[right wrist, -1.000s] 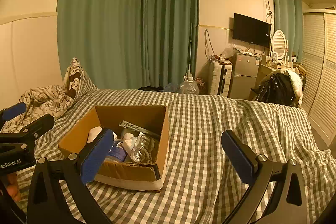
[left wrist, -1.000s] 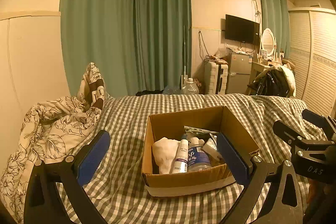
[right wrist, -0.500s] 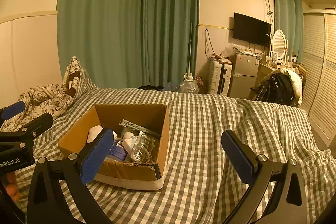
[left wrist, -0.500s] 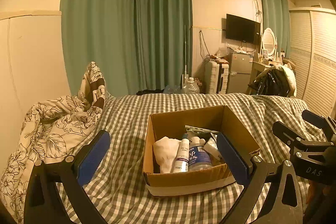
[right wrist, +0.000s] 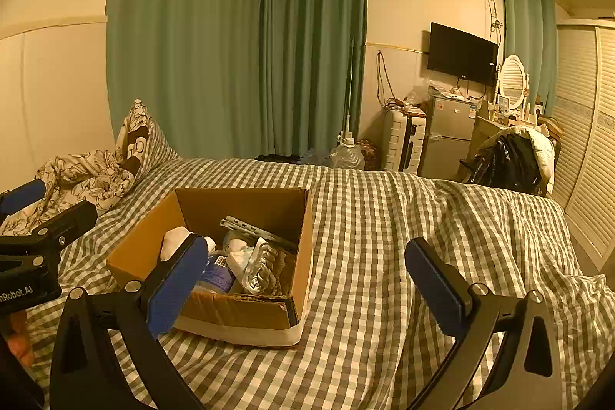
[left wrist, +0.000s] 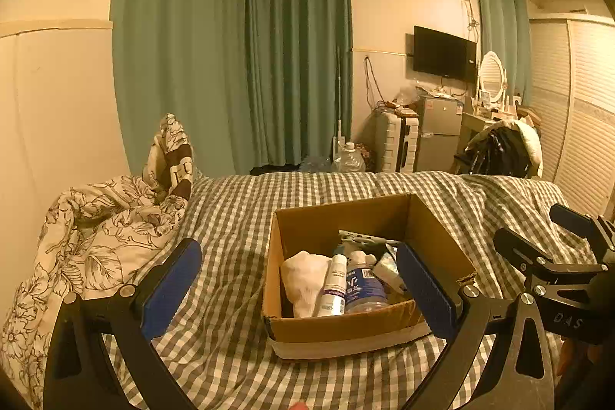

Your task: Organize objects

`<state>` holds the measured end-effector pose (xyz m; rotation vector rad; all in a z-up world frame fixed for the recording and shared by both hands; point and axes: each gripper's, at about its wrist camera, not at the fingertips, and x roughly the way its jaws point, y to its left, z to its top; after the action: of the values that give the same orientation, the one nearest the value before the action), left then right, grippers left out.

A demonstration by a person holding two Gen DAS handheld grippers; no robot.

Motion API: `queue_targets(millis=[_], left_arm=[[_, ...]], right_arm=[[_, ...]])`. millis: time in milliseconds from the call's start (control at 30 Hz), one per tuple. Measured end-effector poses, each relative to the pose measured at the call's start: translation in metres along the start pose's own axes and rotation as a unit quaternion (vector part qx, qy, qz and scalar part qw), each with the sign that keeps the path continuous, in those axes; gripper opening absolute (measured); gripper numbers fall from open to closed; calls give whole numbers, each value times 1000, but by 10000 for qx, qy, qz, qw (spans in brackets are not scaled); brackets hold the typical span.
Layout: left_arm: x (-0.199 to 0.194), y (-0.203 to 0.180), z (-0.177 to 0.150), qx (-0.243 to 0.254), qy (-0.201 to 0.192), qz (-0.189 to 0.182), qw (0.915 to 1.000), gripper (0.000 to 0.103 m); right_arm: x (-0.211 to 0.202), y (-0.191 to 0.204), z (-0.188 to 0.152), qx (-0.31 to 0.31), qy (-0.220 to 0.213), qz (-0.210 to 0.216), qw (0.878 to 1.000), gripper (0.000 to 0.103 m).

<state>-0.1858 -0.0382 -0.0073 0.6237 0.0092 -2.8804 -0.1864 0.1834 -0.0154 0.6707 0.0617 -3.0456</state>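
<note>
Where lettering can be read, the left gripper's (left wrist: 298, 289) body, seen at the edge of the right wrist view, carries the partial mark "nRobot.AI", and the right gripper's (right wrist: 307, 285) body, seen in the left wrist view, shows "DAS". Print on the white tube (left wrist: 333, 287) and on the water bottle's (left wrist: 363, 289) blue label is too small to make out. Both sets of jaws stand released and wide apart, grasping nothing. An open cardboard box (left wrist: 307, 327) sits on the checked bedcover (left wrist: 230, 218), holding the tube, the bottle, a white cloth (left wrist: 303, 279) and a clear crinkled packet (right wrist: 265, 268). From the left wrist the box lies ahead between the blue pads (left wrist: 171, 285), toward the right one; from the right wrist it lies ahead, behind the left pad.
</note>
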Motion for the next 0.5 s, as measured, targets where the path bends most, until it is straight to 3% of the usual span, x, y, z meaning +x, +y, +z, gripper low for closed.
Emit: queue_targets(millis=[500], left_arm=[[0, 1, 0, 5, -13, 70, 10000, 103]], right_arm=[[1, 2, -1, -28, 24, 5, 10000, 103]])
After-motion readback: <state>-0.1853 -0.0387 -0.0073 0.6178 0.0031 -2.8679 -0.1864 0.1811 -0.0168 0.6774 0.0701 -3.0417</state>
